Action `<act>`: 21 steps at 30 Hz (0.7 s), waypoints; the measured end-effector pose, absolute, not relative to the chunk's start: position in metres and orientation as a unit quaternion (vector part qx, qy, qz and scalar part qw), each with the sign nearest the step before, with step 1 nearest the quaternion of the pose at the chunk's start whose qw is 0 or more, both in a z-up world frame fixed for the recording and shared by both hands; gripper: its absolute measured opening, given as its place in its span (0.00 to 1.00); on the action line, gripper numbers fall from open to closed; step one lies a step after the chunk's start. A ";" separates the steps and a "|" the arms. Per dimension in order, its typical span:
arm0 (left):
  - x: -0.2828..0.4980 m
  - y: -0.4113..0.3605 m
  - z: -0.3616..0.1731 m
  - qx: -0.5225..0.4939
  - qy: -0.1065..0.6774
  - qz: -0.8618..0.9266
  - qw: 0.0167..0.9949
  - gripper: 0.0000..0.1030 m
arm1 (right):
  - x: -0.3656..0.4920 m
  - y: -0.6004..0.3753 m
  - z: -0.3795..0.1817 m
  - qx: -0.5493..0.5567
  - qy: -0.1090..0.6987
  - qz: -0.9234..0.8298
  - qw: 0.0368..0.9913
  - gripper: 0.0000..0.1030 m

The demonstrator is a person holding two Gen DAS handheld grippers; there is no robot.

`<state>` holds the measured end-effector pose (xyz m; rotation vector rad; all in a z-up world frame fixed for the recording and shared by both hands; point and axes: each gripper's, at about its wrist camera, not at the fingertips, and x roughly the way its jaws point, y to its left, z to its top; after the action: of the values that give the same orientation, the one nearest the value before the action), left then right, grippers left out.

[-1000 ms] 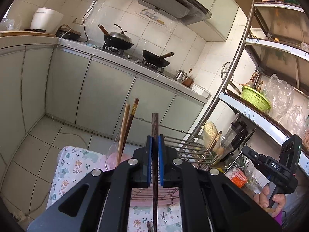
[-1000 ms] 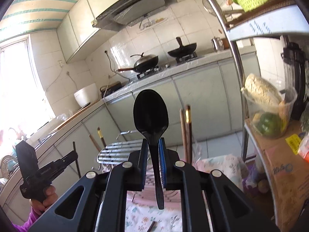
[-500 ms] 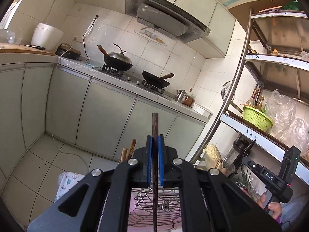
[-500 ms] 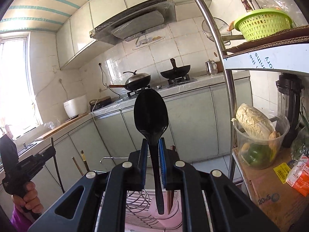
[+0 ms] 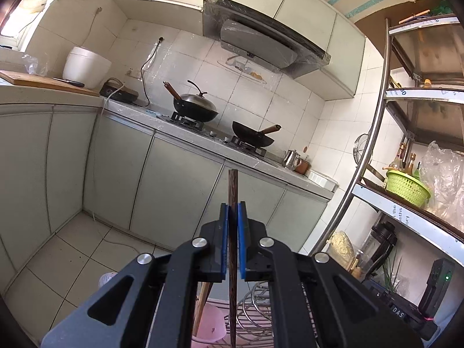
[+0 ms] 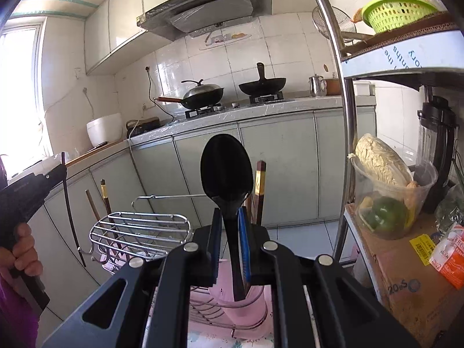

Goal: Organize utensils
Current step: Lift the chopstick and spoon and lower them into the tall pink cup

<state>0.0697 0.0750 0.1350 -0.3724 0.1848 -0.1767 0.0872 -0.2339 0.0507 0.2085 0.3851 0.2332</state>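
While chopsticks (image 6: pixel 259 191) already stand in the pink cup (image 6: pixel 246 304), the right claw (image 6: pixel 229 232) pinches a spoon (image 6: pixel 226 168) and the left claw (image 5: pixel 233 226) a chopstick (image 5: pixel 233 191), both unplaced.

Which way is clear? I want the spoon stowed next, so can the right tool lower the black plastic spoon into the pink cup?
Probably yes: the right tool holds the black plastic spoon upright, its handle tip already at the pink cup mouth, with nothing visibly blocking it.

My dark chopstick (image 5: pixel 233 304) runs off the lower frame edge; my black spoon (image 6: pixel 227 171) handle end sits hidden inside the pink cup (image 6: pixel 246 304).
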 end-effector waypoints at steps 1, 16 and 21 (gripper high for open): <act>0.069 0.073 0.134 -0.177 0.081 -0.077 0.978 0.05 | 0.087 -0.234 0.047 0.107 0.195 0.115 0.968 0.11; 0.060 0.035 0.098 -0.066 -0.007 -0.011 0.998 0.05 | 0.089 -0.237 0.019 0.125 0.222 0.114 0.960 0.11; 0.061 0.029 0.098 -0.052 -0.024 -0.006 0.998 0.05 | 0.089 -0.237 0.015 0.132 0.227 0.117 0.958 0.11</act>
<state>0.0605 0.0289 0.0977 -0.1034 -0.0482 -0.0111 0.0892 -0.2375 0.0149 0.2682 0.4607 0.2378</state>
